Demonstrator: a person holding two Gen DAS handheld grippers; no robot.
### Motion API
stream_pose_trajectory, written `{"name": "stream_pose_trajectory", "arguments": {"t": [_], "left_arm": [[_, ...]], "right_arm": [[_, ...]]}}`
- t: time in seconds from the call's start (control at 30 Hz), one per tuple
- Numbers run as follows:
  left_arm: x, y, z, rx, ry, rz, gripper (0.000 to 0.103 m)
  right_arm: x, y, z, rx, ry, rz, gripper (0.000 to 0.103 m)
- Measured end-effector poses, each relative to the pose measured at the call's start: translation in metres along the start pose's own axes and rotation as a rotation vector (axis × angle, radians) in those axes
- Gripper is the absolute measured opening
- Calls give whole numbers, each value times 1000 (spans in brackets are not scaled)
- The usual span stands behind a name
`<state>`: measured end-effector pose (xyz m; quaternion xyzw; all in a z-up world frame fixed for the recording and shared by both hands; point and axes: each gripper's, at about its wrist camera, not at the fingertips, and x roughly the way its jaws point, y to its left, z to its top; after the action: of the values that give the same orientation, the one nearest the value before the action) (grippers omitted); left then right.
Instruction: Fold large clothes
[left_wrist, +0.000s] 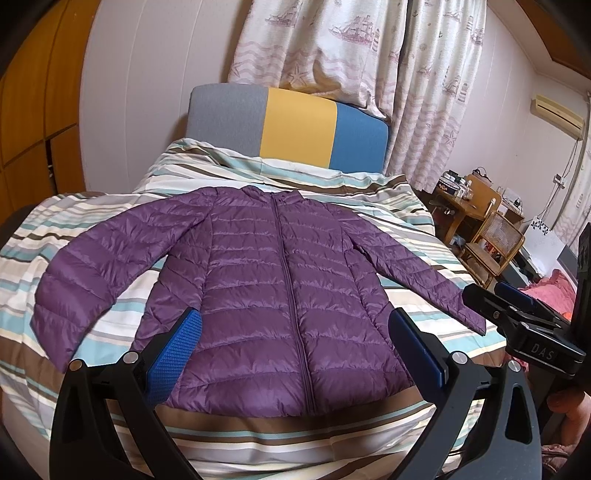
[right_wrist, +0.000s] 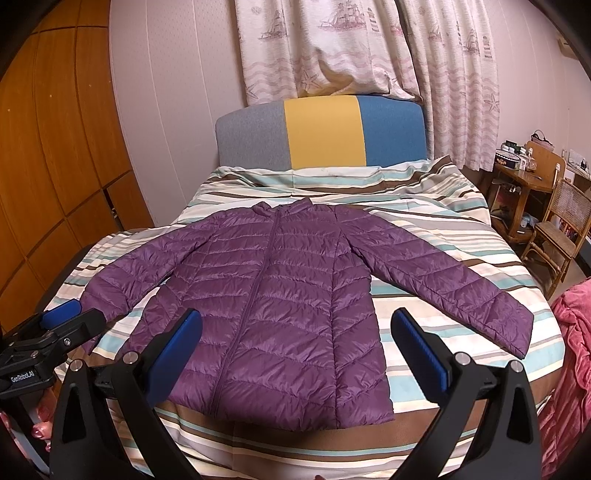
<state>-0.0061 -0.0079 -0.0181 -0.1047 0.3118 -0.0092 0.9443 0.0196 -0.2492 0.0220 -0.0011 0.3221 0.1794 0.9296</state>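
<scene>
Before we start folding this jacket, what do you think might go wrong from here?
1. The purple puffer jacket looks shiny and puffy, so the open left claw and right claw may slip off or pinch only the top layer.
2. The striped duvet beneath is soft and rumpled; a low pinch could catch it too.
3. The right sleeve reaches near the bed's edge and might slide off when pulled.

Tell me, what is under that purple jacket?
The jacket lies flat on a striped duvet covering the bed. Whatever is beneath the duvet cannot be seen.
</scene>
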Motion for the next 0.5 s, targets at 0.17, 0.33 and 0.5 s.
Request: {"name": "stream_pose_trajectory", "arguments": {"t": [0.17, 0.33, 0.5], "left_arm": [[1, -1, 1, -6, 10, -2, 100], [4, 0, 1, -12, 19, -5, 100], [11, 5, 2, -29, 45, -8, 100]], "right_arm": [[4, -2, 0, 13, 17, -7, 101], [3, -4, 0, 17, 24, -8, 101], [6, -6, 0, 17, 30, -13, 101]]}}
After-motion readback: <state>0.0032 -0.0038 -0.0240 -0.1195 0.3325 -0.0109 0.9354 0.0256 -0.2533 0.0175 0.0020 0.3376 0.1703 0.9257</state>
